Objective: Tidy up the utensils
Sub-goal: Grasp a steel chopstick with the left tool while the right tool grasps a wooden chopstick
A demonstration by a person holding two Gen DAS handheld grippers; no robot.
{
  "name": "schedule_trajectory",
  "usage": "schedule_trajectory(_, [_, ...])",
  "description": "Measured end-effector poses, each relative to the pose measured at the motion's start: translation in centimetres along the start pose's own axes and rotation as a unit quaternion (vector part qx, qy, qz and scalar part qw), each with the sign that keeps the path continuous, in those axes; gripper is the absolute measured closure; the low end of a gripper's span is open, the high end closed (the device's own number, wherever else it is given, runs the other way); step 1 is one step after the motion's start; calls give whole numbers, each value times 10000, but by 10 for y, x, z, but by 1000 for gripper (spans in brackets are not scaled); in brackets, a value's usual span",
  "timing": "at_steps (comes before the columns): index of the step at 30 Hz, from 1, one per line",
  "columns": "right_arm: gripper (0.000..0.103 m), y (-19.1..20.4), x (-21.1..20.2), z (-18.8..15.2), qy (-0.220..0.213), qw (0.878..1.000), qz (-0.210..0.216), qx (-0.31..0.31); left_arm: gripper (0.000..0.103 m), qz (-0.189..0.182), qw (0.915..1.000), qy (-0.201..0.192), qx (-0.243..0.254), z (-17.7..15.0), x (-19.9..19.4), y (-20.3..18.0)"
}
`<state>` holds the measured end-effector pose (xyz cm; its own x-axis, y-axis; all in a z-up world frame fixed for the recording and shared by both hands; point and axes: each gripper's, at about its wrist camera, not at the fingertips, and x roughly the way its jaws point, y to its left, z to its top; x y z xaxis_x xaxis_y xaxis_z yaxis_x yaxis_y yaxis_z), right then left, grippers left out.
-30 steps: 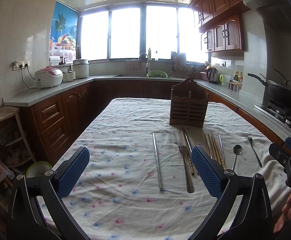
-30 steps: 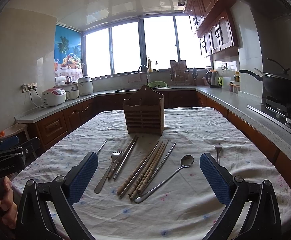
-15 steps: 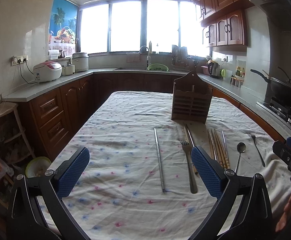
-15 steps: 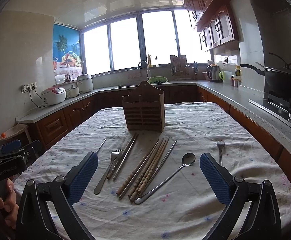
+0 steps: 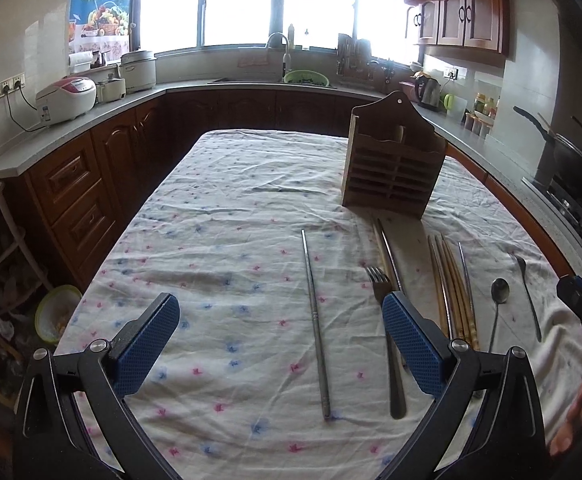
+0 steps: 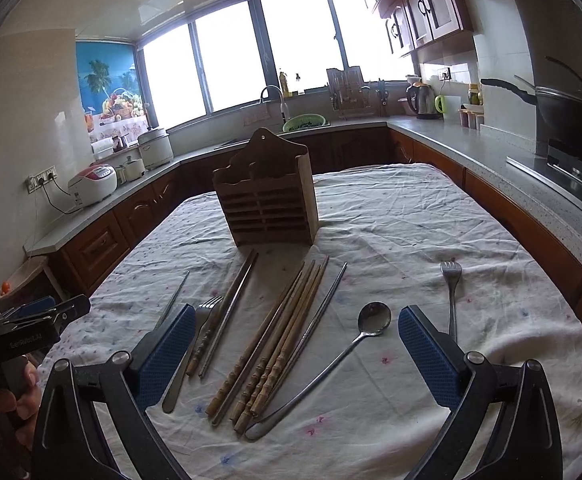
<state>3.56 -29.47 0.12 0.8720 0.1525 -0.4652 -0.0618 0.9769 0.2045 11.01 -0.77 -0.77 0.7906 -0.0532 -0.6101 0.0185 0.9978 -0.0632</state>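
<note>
A wooden utensil holder [image 6: 268, 196] [image 5: 393, 160] stands upright mid-table. In front of it lie several wooden chopsticks [image 6: 279, 346] [image 5: 453, 292], a steel spoon [image 6: 341, 356] [image 5: 498, 304], a small fork [image 6: 452, 292] [image 5: 527, 292], a larger fork [image 6: 193, 348] [image 5: 389, 328], dark chopsticks [image 6: 231, 304] and a single steel chopstick [image 5: 315, 316] [image 6: 173, 300]. My left gripper [image 5: 281, 344] is open above the steel chopstick. My right gripper [image 6: 293, 354] is open over the wooden chopsticks and spoon. Both hold nothing.
The table wears a floral white cloth [image 5: 219, 248]. Kitchen counters ring it, with a rice cooker [image 5: 66, 98] at left, a sink [image 5: 275, 76] at the back and a wok on the stove [image 6: 571, 112] at right. A hand [image 6: 7, 392] holds the other gripper at left.
Both grippers have pitched down and moved forward over the table, so the utensils now sit closer and between the fingers. Nothing on the table has moved.
</note>
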Motion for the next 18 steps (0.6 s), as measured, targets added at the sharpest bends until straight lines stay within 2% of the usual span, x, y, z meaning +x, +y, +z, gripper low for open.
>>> schedule_trajectory(5, [18,-5,27,17,212,9997,33,114,4,-69,9998,206,40,17,23,-3])
schedule_trajectory(8, [31,-6,44,26,346,9992,61,177,8,-140,9991,394,45,25,39,-3])
schedule_trajectory(10, [43,-6,58,32,475,9986,95,217,11,-187,9984,532,44,30,50,-3])
schedule_trajectory(13, [54,-2,81,38,715,9967,226,297,16,-239,9970,729,44,37,66,-2])
schedule_trajectory(18, [61,6,117,46,1026,9936,375,280,19,-307,9943,1015,84,45,93,-1])
